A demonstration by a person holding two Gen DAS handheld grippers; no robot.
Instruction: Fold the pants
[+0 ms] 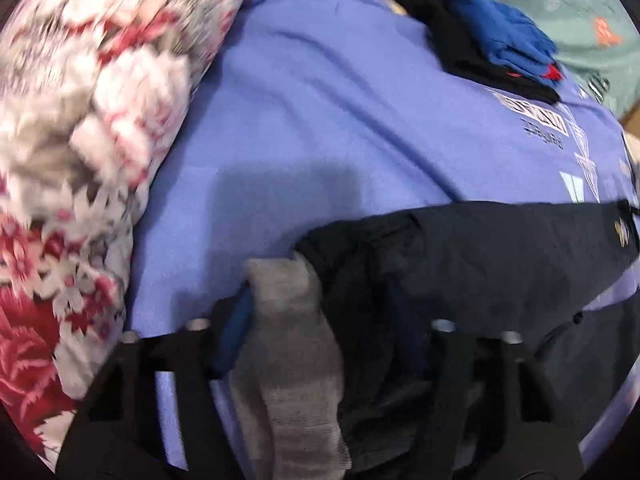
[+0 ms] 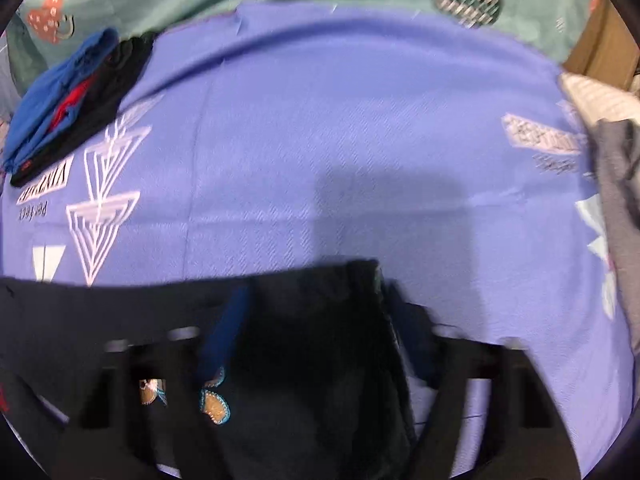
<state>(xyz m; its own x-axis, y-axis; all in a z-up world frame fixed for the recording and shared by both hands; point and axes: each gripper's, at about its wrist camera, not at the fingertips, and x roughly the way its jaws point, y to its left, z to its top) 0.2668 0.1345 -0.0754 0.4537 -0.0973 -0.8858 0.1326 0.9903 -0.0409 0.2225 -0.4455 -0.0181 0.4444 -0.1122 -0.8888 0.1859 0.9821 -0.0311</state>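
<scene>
Dark navy pants [image 1: 460,248] bunched in both grippers' fingers, left [image 1: 320,344] and right [image 2: 316,344]. One folded blue-and-black pile [image 1: 488,36] sits on the lilac bedsheet [image 1: 320,100].

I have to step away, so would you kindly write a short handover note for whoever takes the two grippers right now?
Left gripper: shut on the dark pants, a grey inner layer showing at the pinch.
Right gripper: shut on the same pants, with embroidery near its fingers.
The pants are lifted over the purple sheet.
A folded blue and black pile sits at the sheet's far edge; floral quilt on the left.
Done: both ends gripped. Left: lay flat, fold, smooth.
</scene>
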